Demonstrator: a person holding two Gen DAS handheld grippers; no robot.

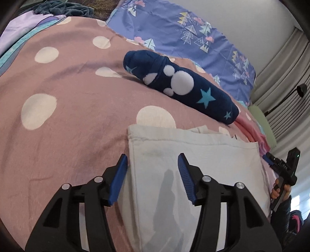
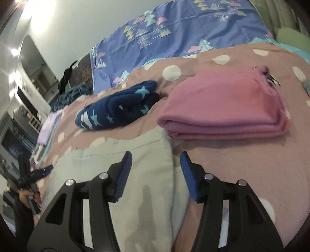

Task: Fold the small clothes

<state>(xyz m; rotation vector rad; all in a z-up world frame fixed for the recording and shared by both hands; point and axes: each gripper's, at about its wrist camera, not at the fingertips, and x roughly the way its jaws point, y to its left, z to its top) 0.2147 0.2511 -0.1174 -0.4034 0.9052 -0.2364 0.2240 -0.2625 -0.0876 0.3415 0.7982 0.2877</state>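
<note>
A white folded garment [image 1: 193, 164] lies flat on the pink dotted bedspread [image 1: 67, 126]. My left gripper [image 1: 153, 160] hovers open over its left edge, one finger off the cloth and the other above it, nothing between the pads. My right gripper [image 2: 156, 158] stands open over the right edge of the same white garment [image 2: 126, 164], also holding nothing. Beyond the white garment lie a folded navy piece with stars and white dots [image 1: 180, 85] [image 2: 116, 104] and a folded pink garment [image 2: 222, 104] [image 1: 250, 129]. Each gripper shows at the edge of the other's view.
A purple sheet with tree prints [image 1: 184, 38] covers the far side of the bed by the wall. A lilac cloth and a dark teal heap [image 1: 58, 9] lie at the far left. A green cushion [image 2: 290, 36] sits at the far right. A hand [image 1: 279, 191] holds the right gripper's handle.
</note>
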